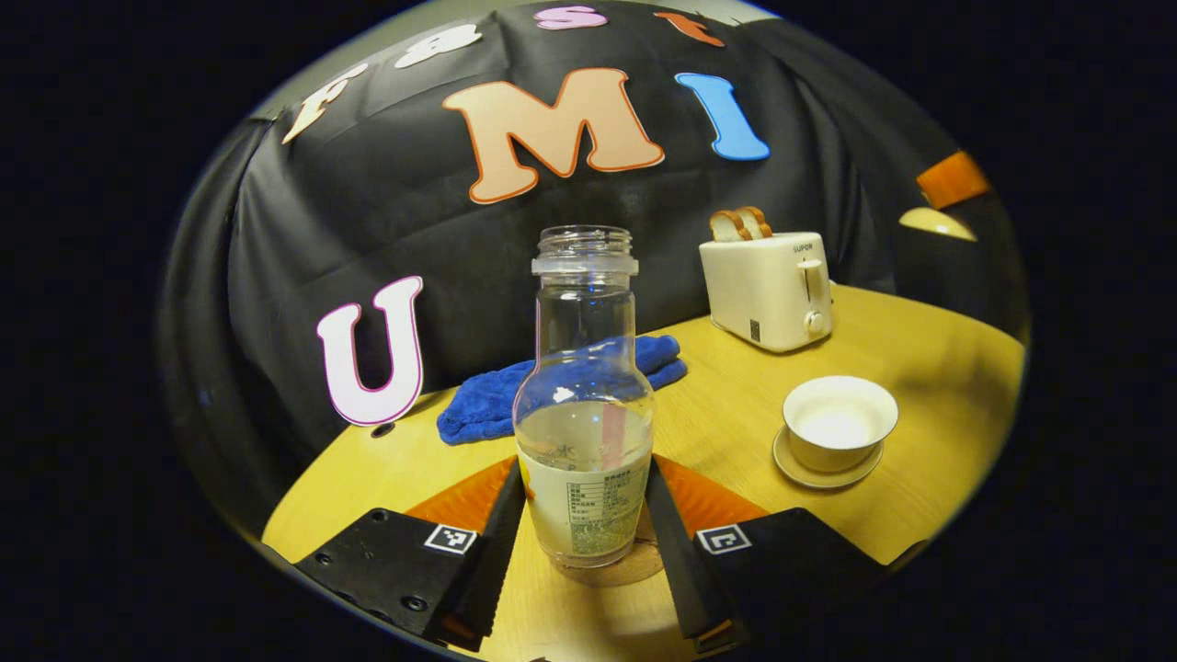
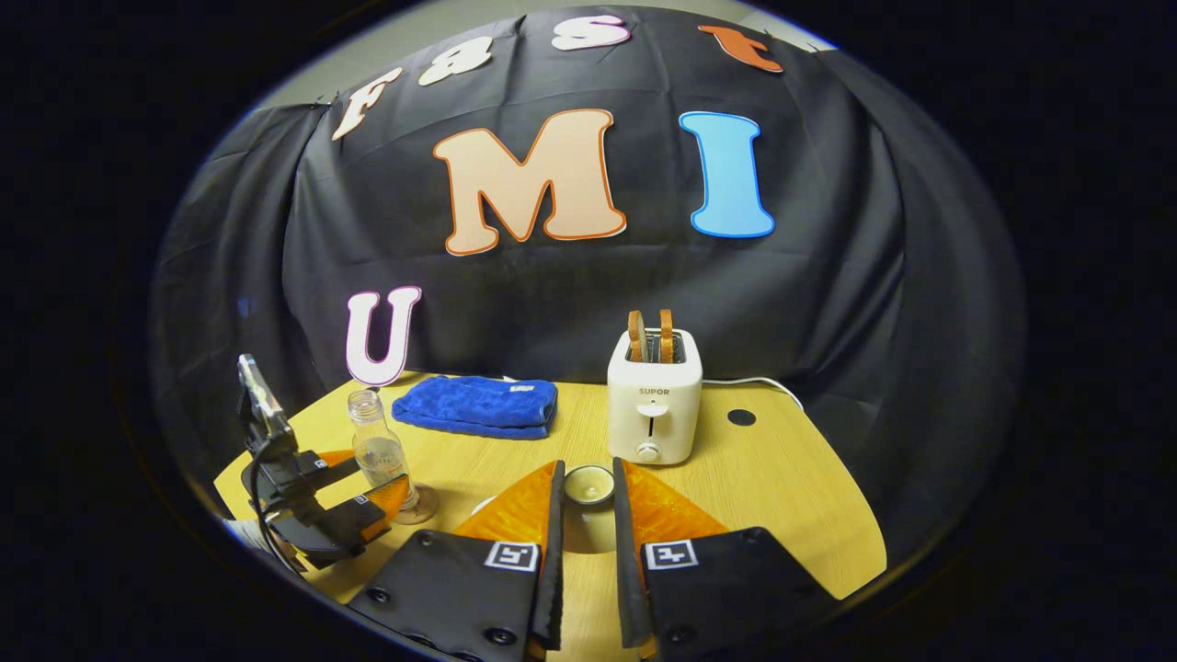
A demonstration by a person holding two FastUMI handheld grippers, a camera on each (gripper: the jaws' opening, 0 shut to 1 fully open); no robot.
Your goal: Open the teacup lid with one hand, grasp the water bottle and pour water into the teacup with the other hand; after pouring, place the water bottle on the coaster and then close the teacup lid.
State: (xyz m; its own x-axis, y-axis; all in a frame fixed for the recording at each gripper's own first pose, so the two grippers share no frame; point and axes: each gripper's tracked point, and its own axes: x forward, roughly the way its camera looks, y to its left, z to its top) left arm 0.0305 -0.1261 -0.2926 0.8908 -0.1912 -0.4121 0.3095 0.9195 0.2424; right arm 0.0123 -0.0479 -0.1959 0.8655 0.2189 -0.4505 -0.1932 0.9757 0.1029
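Note:
An uncapped clear water bottle (image 1: 586, 395), partly filled, stands upright on a round wooden coaster (image 1: 637, 564) in the left gripper view. My left gripper (image 1: 586, 464) is shut on its labelled lower body, one finger touching each side. To the right, the white teacup (image 1: 839, 421) sits open on its saucer (image 1: 802, 471). In the right gripper view, my right gripper (image 2: 588, 469) is shut on the teacup lid (image 2: 588, 485), whose round knob shows at the fingertips. That view also has the left gripper (image 2: 363, 478), the bottle (image 2: 379, 449) and the coaster (image 2: 426, 507) at the left.
A white toaster (image 1: 768, 290) (image 2: 654, 409) with two bread slices stands at the back of the round wooden table (image 1: 736, 405). A folded blue towel (image 1: 515, 395) (image 2: 478, 405) lies behind the bottle. Black cloth wall runs close behind the table.

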